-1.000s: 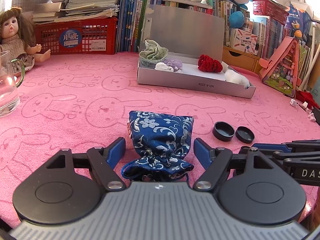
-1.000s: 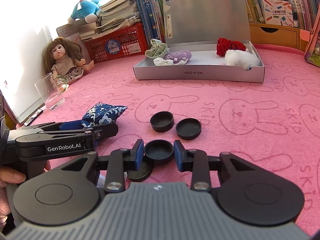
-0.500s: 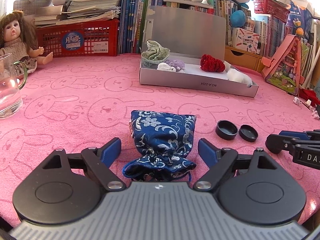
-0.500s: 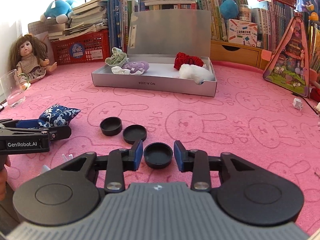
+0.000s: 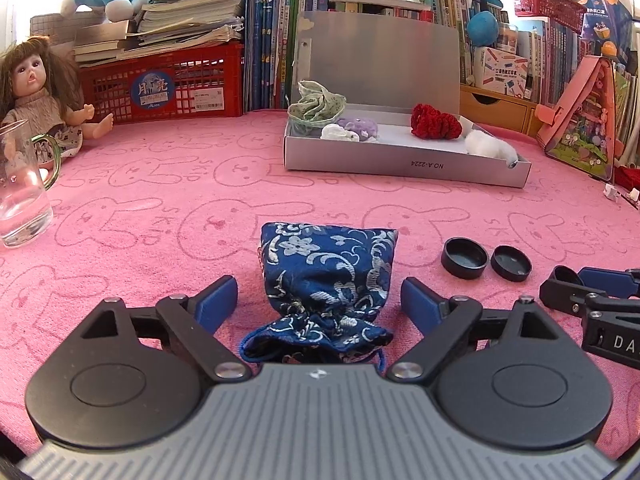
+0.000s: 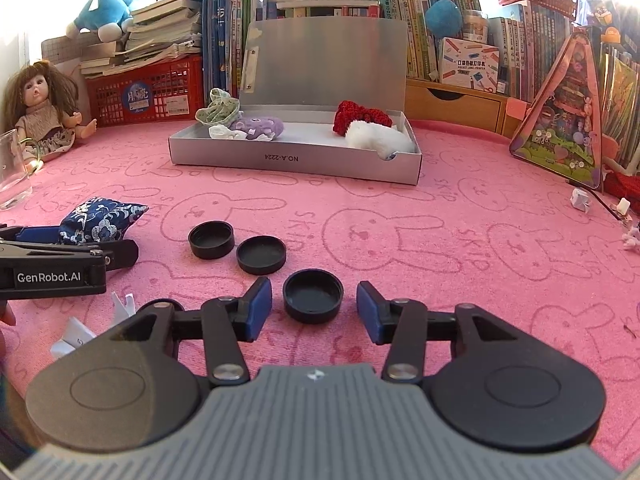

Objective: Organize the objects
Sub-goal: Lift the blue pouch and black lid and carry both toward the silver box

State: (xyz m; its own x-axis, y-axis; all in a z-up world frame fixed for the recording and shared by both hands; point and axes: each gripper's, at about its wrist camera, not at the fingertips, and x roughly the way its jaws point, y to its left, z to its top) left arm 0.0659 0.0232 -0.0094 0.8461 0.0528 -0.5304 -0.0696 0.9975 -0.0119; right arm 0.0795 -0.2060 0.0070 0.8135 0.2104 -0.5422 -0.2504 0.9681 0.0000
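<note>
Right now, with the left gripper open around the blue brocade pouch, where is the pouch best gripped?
Probably at the cinched neck, from the near side. The blue brocade pouch lies flat with its gathered drawstring end toward the left gripper, narrower than the body, between the open jaws.

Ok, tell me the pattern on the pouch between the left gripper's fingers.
The pouch is dark blue with white floral swirls, clearest in the left wrist view.
</note>
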